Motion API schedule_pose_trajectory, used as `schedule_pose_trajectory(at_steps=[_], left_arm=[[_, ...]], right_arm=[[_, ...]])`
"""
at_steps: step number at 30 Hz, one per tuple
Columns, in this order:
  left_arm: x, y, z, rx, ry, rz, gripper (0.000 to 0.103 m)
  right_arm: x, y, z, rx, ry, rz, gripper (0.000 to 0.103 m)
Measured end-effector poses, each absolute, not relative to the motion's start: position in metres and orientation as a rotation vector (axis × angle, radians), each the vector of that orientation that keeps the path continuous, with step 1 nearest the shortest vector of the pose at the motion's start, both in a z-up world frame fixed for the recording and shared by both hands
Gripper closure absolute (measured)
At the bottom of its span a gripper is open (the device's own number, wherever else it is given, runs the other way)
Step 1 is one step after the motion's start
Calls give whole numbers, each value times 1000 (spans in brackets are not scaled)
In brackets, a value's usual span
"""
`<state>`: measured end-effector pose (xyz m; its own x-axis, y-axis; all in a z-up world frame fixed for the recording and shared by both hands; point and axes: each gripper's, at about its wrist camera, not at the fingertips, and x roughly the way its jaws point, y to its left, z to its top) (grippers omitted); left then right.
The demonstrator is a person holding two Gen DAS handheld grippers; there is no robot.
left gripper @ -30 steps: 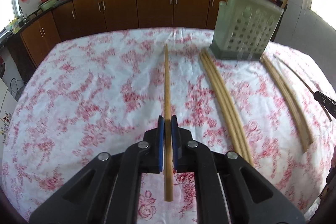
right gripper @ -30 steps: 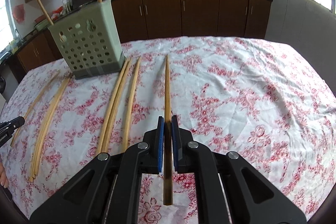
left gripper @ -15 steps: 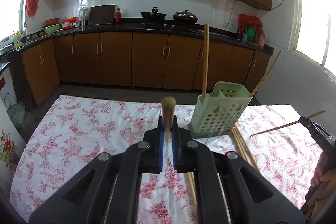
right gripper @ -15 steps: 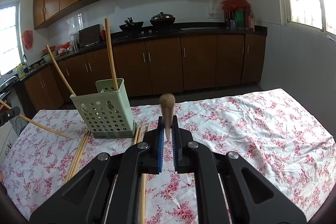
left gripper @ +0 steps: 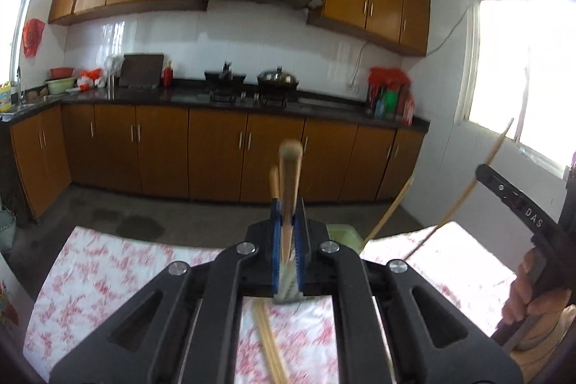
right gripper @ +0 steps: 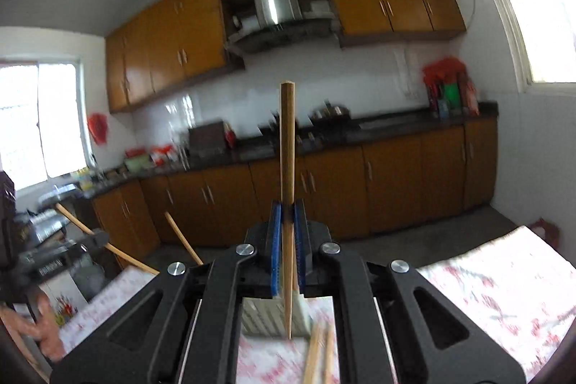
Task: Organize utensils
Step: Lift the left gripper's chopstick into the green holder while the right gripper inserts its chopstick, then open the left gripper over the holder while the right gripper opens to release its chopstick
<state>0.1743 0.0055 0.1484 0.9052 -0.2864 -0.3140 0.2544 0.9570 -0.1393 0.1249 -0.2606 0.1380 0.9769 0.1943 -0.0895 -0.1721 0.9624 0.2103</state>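
My left gripper (left gripper: 288, 208) is shut on a wooden chopstick (left gripper: 289, 168) that points away from the camera, raised above the table. Right below and behind it stands the pale green perforated holder (left gripper: 342, 233), mostly hidden by the gripper, with a chopstick (left gripper: 390, 211) leaning out of it. My right gripper (right gripper: 287, 215) is shut on another chopstick (right gripper: 287, 150), held steeply upward above the holder (right gripper: 266, 315). Each gripper shows in the other's view: the right one (left gripper: 484, 172) and the left one (right gripper: 102, 236), both with their sticks.
The table carries a red-flowered white cloth (left gripper: 108, 276). Loose chopsticks (left gripper: 270, 348) lie on it in front of the holder, seen too as chopsticks (right gripper: 316, 351). A person's hand (left gripper: 529, 297) grips the right handle. Brown kitchen cabinets (left gripper: 216, 153) and a counter fill the background.
Both grippers have lifted their chopsticks off the cloth and risen well above the table. They have tipped from looking down at the cloth to looking across the kitchen, over the holder.
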Motion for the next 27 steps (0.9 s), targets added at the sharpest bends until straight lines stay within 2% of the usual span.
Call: schedule_pose_trajectory(at_steps=[5, 11, 24, 27], left_arm=[[184, -13, 171, -101, 260, -270, 95], [204, -31, 184, -104, 182, -234, 95], [255, -46, 108, -96, 341, -247, 95], [251, -40, 110, -99, 332, -240, 86]], right_arm=[[148, -240, 146, 172, 27, 174, 95], [174, -238, 134, 177, 53, 154, 95], [193, -224, 93, 128, 214, 152, 95], [191, -229, 93, 142, 229, 151, 91]])
